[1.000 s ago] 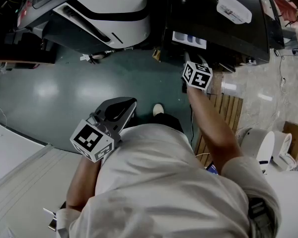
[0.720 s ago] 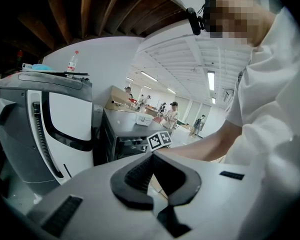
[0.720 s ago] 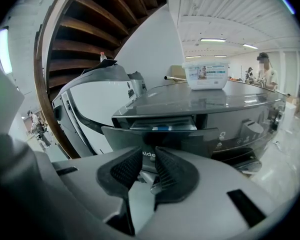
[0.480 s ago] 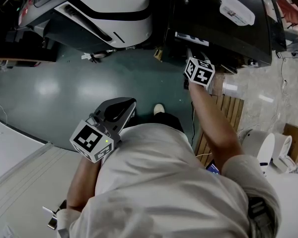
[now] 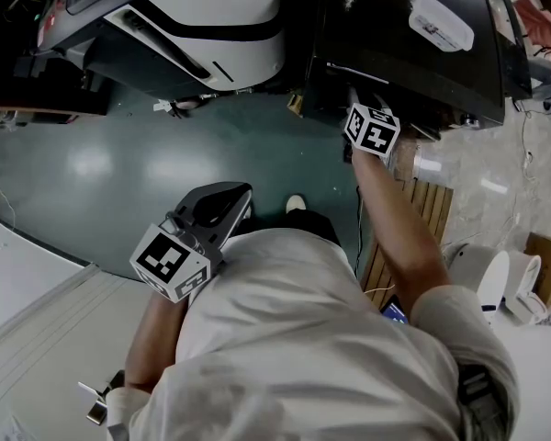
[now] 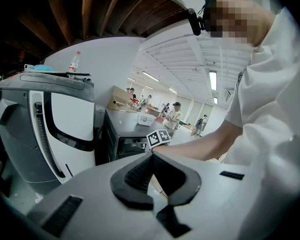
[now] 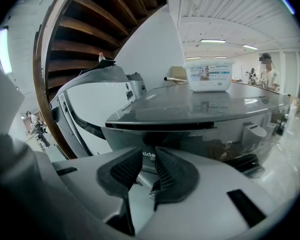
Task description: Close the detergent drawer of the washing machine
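The dark washing machine (image 5: 413, 58) stands at the upper right of the head view. Its detergent drawer (image 5: 352, 70) shows only as a thin pale line along the front edge, almost flush. My right gripper (image 5: 355, 99) reaches out to that spot, its tips against the machine's front. In the right gripper view the pads stand a narrow gap apart with nothing between them, and the lettered front panel (image 7: 148, 155) fills the gap right behind them. My left gripper (image 5: 222, 200) hangs back beside the person's torso, shut and empty, far from the machine.
A white plastic box (image 5: 438, 18) sits on the washing machine's top. A white and grey appliance (image 5: 202, 16) stands to the left of it. A wooden slatted platform (image 5: 415, 211) lies on the floor at the right, with white containers (image 5: 485, 269) beyond it.
The right gripper has moved forward to the machine. The drawer's white front stuck out a second ago and has slid in to nearly flush. The left gripper has not moved.
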